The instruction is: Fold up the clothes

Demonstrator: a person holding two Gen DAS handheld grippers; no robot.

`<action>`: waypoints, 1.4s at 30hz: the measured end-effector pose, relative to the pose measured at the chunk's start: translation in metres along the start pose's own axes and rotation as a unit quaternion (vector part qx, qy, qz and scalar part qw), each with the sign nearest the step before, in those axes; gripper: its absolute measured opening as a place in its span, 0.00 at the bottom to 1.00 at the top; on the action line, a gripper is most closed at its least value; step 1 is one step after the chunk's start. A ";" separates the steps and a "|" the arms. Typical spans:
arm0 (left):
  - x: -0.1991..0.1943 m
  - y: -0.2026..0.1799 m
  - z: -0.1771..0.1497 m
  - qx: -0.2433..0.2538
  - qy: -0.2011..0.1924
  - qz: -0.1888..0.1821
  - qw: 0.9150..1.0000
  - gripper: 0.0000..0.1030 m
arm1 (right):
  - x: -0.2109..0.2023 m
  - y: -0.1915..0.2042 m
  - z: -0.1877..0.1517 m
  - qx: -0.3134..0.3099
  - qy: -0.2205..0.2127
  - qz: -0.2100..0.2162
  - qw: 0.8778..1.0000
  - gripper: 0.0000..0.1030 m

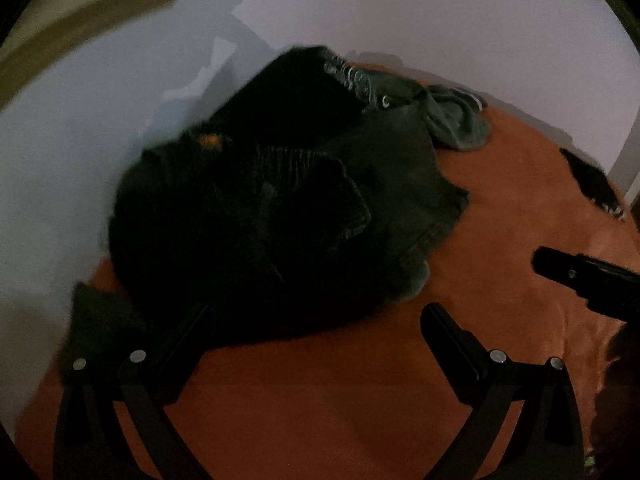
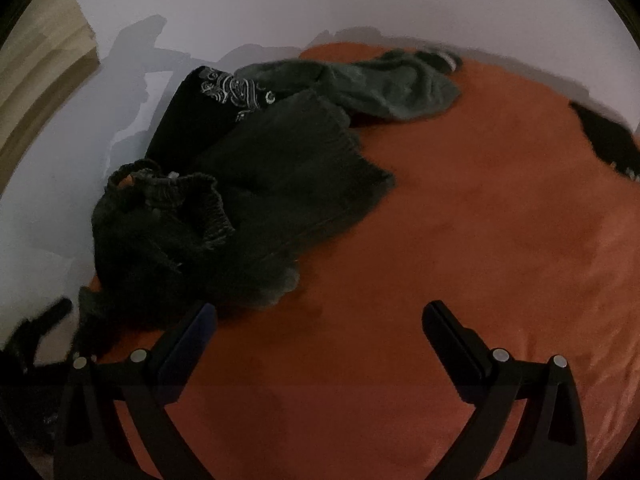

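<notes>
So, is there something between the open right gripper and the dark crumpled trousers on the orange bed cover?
Nothing visible. Only bare orange bed cover lies between the right gripper, jaws open, and the dark crumpled trousers. The grey-green garment lies farther back, beyond the trousers.

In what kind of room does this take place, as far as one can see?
Probably a bedroom. Crumpled clothes, a dark garment and a grey one, lie on an orange bedcover pushed against a plain white wall. Both grippers, left and right, are open above it.
</notes>
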State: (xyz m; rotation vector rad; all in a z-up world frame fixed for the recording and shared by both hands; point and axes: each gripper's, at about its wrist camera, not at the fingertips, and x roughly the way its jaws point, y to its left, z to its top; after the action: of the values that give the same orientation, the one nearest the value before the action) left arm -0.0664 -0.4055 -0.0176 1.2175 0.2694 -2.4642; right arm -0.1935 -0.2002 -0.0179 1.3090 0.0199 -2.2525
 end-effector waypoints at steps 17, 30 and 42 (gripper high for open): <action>0.009 0.072 -0.003 -0.159 -0.031 -0.073 0.984 1.00 | 0.053 0.049 0.012 -0.052 0.029 0.047 0.997 0.48; 0.060 0.087 -0.012 -0.171 0.012 -0.005 0.985 1.00 | 0.095 0.081 0.034 -0.064 0.044 0.091 0.993 0.75; 0.073 0.095 -0.009 -0.180 0.019 -0.003 0.983 1.00 | 0.174 0.099 0.062 0.021 0.118 0.127 0.985 0.75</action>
State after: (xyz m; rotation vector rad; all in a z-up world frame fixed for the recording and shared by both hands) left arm -0.0611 -0.5073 -0.0814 1.1068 0.6971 -2.2674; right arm -0.2671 -0.3778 -0.1024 1.5033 -0.1037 -1.8856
